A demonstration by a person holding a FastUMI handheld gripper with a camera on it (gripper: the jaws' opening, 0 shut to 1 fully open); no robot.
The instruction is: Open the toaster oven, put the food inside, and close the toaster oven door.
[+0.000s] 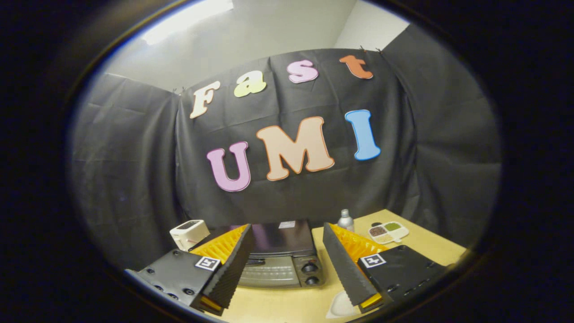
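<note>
A dark toaster oven stands on the wooden table, just beyond my fingers and between them. Its glass door is closed, with two knobs at the door's right side. My gripper hangs above the table in front of the oven, open, with nothing between its fingers. A white plate-like object lies on the table near the right finger; whether food lies on it I cannot tell.
A white toaster-like appliance stands left of the oven, behind the left finger. A small metallic bottle stands right of the oven. Further right lies a white divided dish with dark and green fillings.
</note>
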